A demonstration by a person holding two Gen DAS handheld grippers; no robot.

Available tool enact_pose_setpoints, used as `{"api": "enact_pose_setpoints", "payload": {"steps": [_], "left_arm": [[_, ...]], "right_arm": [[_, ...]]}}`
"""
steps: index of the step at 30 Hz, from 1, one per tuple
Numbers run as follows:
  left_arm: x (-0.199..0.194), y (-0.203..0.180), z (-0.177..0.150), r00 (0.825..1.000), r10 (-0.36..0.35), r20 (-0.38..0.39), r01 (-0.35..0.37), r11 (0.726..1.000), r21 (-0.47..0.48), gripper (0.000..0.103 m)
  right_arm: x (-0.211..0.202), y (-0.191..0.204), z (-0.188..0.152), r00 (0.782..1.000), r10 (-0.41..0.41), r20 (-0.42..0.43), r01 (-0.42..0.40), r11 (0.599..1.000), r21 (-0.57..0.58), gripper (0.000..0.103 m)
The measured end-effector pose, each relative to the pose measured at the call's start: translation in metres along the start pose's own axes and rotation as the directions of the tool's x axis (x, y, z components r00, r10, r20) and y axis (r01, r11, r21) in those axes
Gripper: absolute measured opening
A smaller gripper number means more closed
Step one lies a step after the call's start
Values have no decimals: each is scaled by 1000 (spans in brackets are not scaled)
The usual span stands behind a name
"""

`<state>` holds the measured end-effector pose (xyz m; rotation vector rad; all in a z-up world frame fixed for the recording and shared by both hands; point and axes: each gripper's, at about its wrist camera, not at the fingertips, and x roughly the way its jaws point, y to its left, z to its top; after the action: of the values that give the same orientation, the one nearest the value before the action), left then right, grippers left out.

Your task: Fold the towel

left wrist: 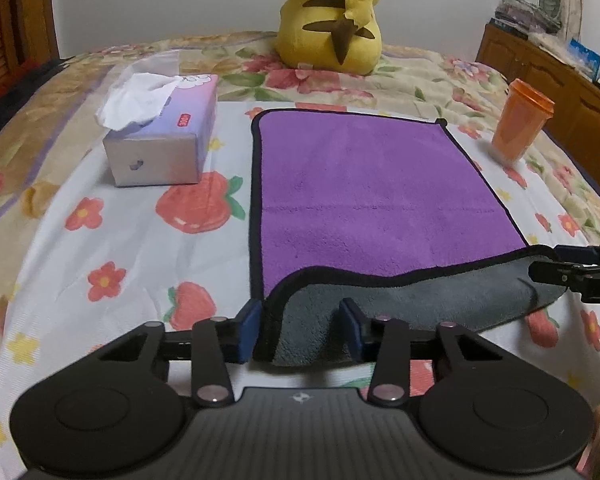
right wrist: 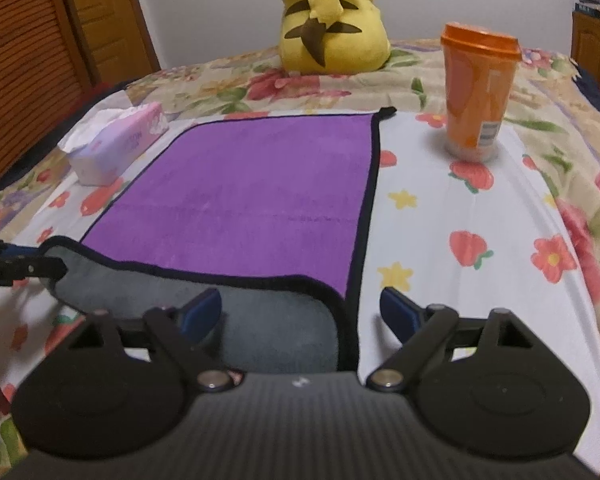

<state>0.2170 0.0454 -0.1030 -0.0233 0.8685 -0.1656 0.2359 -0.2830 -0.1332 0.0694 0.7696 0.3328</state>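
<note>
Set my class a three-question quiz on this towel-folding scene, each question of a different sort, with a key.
1. True or false: the near edge of the towel is turned up so that its grey underside shows.
2. Multiple choice: what stands on the bed to the right of the towel? A) tissue box B) orange cup C) plush toy
3. Fill in: the left gripper has its fingers on either side of the towel's near-left ______.

Key
1. True; the grey strip runs along the near edge.
2. B; the orange cup is on the right, the tissue box is on the left, the plush toy is behind.
3. Corner.
</note>
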Motion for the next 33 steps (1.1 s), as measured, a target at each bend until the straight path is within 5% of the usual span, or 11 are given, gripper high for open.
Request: {"api": "enact_pose_setpoints", "payload": {"steps": [6,13,27,29,33], "left_arm": [[0,0,-1,1000,-11,2,11,1000,3,34],[3,-2,-6,1000,6,0,-6,1000,30,25],[6,-2,-8,1000,16,-6,-16,999,45,25],[7,-1,-8,1000,17,-6,-17,999,47,25],[7,-2,-8,1000,15,-4,-15,999,47,23]], "right_arm": [[0,-7,1,999,30,-29,-29,999,32,76],[-2,-11,3,998,41,-38,-40,999,34,52],[0,-19,3,995,53,-87,-50,998,32,21],[-1,-19,4,994,62,-85,-60,998,28,10],[-3,-19,5,994,77,-79,-76,997,19,7]]}}
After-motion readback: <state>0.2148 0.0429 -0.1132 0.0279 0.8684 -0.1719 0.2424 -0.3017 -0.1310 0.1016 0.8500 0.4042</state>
